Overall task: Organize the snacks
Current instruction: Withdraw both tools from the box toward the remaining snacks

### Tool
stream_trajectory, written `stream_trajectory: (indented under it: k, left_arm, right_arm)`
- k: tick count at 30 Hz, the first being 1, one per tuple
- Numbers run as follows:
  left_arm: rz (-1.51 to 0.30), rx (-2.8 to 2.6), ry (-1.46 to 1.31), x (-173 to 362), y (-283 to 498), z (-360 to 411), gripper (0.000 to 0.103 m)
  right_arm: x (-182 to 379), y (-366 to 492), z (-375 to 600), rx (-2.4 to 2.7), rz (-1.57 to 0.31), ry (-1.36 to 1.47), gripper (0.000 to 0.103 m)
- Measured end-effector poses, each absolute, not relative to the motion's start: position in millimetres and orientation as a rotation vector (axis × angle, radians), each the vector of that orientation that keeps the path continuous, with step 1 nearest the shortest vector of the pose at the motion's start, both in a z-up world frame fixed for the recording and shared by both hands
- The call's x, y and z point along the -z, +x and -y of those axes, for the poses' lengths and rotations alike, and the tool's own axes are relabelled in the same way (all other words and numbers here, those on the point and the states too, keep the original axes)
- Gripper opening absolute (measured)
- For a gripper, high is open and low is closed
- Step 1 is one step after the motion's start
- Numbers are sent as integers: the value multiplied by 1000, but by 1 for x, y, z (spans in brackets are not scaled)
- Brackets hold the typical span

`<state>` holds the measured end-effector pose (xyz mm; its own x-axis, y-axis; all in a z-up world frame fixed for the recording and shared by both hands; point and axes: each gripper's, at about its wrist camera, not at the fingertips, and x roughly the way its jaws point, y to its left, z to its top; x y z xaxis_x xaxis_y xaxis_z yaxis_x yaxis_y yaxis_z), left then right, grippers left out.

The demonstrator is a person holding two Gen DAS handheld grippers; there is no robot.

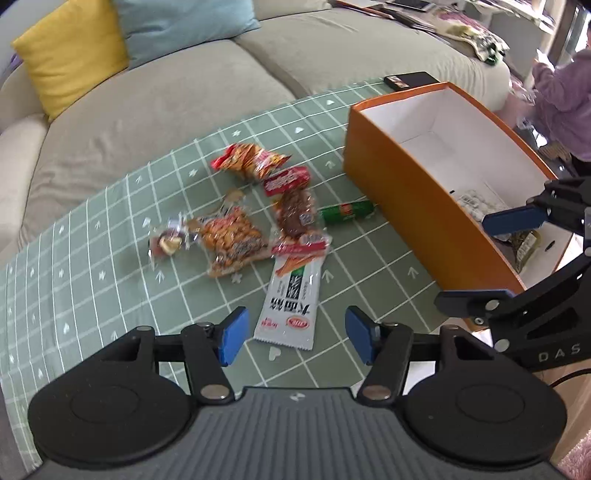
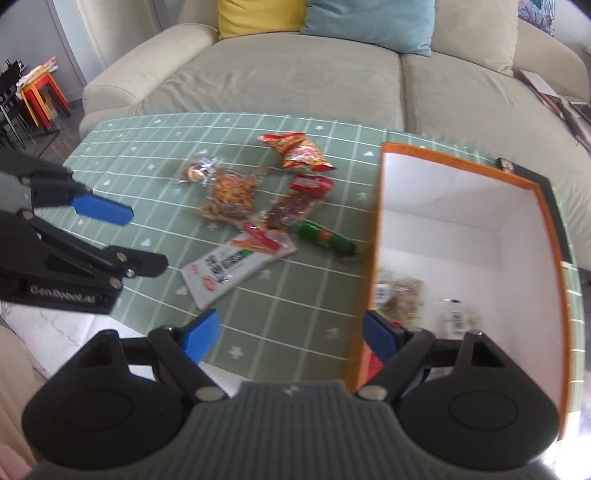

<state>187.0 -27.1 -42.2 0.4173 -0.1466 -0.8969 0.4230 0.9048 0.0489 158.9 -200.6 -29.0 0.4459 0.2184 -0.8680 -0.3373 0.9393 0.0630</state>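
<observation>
White packet (image 1: 287,308) lengthwise toward left tongs (image 1: 294,335)

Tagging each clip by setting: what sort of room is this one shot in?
Most likely a home living room. A pale sofa with yellow and blue cushions sits just behind a low table under a green grid cloth, with loose snack packets beside an orange box.
</observation>
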Motion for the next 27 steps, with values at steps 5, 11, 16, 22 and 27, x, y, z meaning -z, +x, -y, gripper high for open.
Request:
stream_trajectory:
  k: [5, 11, 16, 22, 27]
  left_arm:
    - [-1136, 349, 232, 74, 184, 6, 70]
    - [-1160, 326, 153, 96, 202, -23, 70]
    - [-1120, 280, 84, 95, 234, -44, 75]
    - [-1082, 220, 101, 102, 282, -64, 77]
    - [-1061, 179, 120, 112, 317, -73, 77]
  right_arm:
    - [53, 157, 172, -333, -1068, -93, 77]
    - [82, 172, 158, -315, -1135, -108, 77]
    - [90, 205, 158, -261, -1142, -99, 77]
    - [91, 253, 149, -254, -1134, -78, 72]
    - [100, 289, 129, -316, -1121, -67, 72]
